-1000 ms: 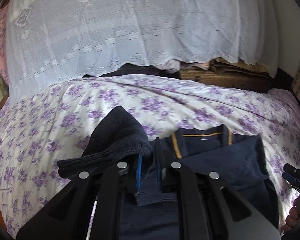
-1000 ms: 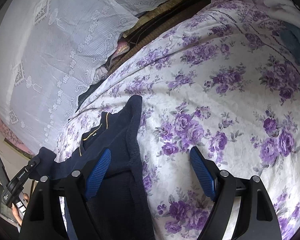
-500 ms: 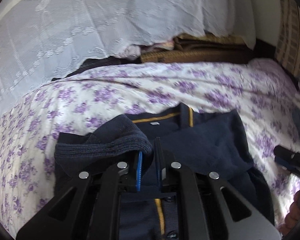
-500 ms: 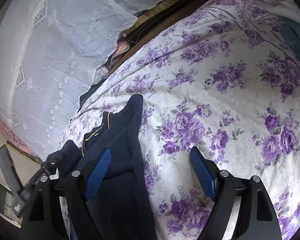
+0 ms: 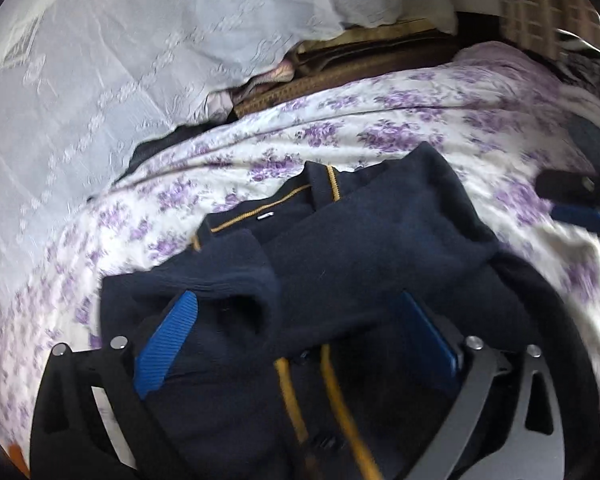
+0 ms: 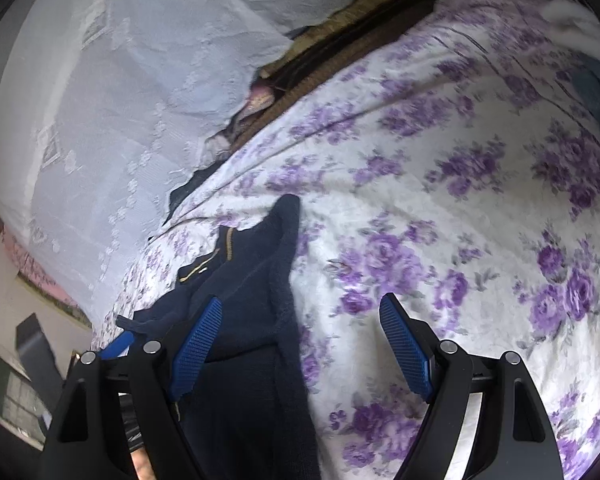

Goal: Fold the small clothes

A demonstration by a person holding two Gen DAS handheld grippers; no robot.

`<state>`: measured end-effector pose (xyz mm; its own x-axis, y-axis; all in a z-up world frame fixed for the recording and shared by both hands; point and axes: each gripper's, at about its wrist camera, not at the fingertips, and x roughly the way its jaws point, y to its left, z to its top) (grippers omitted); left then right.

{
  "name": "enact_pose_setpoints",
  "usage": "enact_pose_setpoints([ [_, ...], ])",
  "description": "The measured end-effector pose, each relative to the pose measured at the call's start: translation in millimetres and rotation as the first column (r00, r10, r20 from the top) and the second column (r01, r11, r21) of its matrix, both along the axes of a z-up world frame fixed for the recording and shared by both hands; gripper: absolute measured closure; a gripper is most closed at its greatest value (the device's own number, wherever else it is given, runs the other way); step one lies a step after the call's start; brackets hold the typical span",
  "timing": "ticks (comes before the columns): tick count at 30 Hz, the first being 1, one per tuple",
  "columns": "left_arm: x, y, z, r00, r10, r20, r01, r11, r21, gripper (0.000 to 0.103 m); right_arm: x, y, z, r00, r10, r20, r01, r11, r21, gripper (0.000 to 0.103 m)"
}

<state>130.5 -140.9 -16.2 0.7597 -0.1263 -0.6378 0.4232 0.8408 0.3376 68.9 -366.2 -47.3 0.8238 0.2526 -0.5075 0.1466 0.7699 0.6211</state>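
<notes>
A small navy knit cardigan (image 5: 364,248) with yellow trim lies on the purple-flowered bed sheet (image 5: 380,120). Both sleeves are folded in over its body. My left gripper (image 5: 300,332) is open just above the garment, with the left sleeve's ribbed cuff (image 5: 220,280) lying free between its blue pads. My right gripper (image 6: 304,344) is open and empty over the cardigan's right edge (image 6: 284,280) and the sheet. The right gripper also shows in the left wrist view (image 5: 580,200), off to the right of the garment.
A white lace cloth (image 5: 140,60) hangs behind the bed, with brown folded fabric (image 5: 360,60) under it. More clothes (image 6: 596,80) lie at the far right of the sheet. The flowered sheet (image 6: 480,220) spreads to the right of the cardigan.
My left gripper carried the left sleeve in over the cardigan's body, then opened and let the cuff go. My right gripper stayed open with little movement.
</notes>
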Motion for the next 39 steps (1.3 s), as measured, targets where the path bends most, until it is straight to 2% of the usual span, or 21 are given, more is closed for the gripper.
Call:
enact_pose_setpoints([
  [5,-21,64,19,0.998,-0.051,-0.038,0.049,0.997,-0.067,0.005,0,36,19,0.989,0.137,0.058,-0.13,0.985,-0.116,0.023],
  [8,-19,116,26,0.999,0.023,-0.033,-0.027,0.993,-0.112,0.005,3,83,34,0.968,0.239,0.073,-0.217,0.95,-0.226,0.023],
  [11,4,166,25,0.983,0.175,-0.046,-0.18,0.972,-0.152,0.005,14,149,48,0.94,0.339,0.029,-0.299,0.865,-0.404,0.023],
  [13,25,197,23,0.956,0.283,-0.085,-0.294,0.933,-0.206,0.005,24,186,55,0.928,0.372,0.001,-0.322,0.805,-0.498,0.023],
  [16,48,220,14,0.933,0.328,-0.15,-0.358,0.891,-0.278,0.005,46,242,64,0.917,0.396,-0.043,-0.329,0.694,-0.64,0.023],
  [18,58,222,5,0.928,0.331,-0.171,-0.367,0.891,-0.266,0.005,69,277,62,0.909,0.405,-0.095,-0.348,0.615,-0.707,0.023],
  [20,66,218,-9,0.927,0.335,-0.169,-0.368,0.901,-0.23,0.005,89,297,54,0.912,0.387,-0.135,-0.348,0.558,-0.753,0.023],
  [21,69,215,-17,0.925,0.34,-0.172,-0.37,0.907,-0.2,0.005,100,307,47,0.915,0.368,-0.165,-0.35,0.523,-0.777,0.026],
  [22,73,212,-26,0.921,0.346,-0.18,-0.376,0.911,-0.171,0.004,106,310,41,0.918,0.353,-0.182,-0.353,0.514,-0.782,0.055],
  [23,77,211,-33,0.916,0.353,-0.191,-0.382,0.913,-0.143,0.004,114,305,36,0.925,0.325,-0.195,-0.351,0.544,-0.762,0.078],
  [24,78,211,-37,0.914,0.353,-0.199,-0.382,0.915,-0.132,0.004,117,295,36,0.934,0.308,-0.181,-0.34,0.608,-0.718,0.096],
  [26,77,212,-35,0.916,0.352,-0.194,-0.381,0.914,-0.139,0.004,109,257,42,0.963,0.249,-0.102,-0.256,0.731,-0.632,0.096],
  [28,77,212,-37,0.916,0.352,-0.192,-0.38,0.915,-0.134,0.004,101,210,44,0.989,0.137,-0.049,-0.14,0.811,-0.568,0.096],
  [29,77,211,-37,0.916,0.353,-0.191,-0.381,0.915,-0.134,0.004,97,174,37,0.996,0.066,-0.058,-0.086,0.864,-0.495,0.095],
  [31,76,209,-37,0.918,0.354,-0.181,-0.379,0.917,-0.126,0.004,98,128,8,0.985,0.044,-0.169,-0.102,0.932,-0.348,0.083],
  [32,76,208,-37,0.918,0.355,-0.175,-0.378,0.918,-0.122,0.004,93,112,-10,0.979,0.071,-0.189,-0.124,0.95,-0.286,0.082],
  [33,75,207,-37,0.919,0.356,-0.168,-0.378,0.918,-0.118,0.004,86,105,-13,0.984,0.092,-0.15,-0.128,0.959,-0.252,0.082],
  [34,73,206,-36,0.92,0.358,-0.159,-0.377,0.919,-0.113,0.004,80,100,-10,0.987,0.086,-0.137,-0.116,0.968,-0.225,0.076],
  [36,67,209,-28,0.92,0.368,-0.136,-0.384,0.916,-0.114,0.004,64,84,9,0.997,-0.019,-0.079,0.003,0.982,-0.19,0.067],
  [38,59,212,-11,0.917,0.389,-0.084,-0.397,0.908,-0.132,0.004,49,79,38,0.997,-0.067,0.038,0.074,0.97,-0.23,0.067],
  [39,55,213,3,0.917,0.395,-0.046,-0.397,0.902,-0.169,0.004,51,88,50,0.998,-0.019,0.058,0.034,0.962,-0.271,0.067],
])
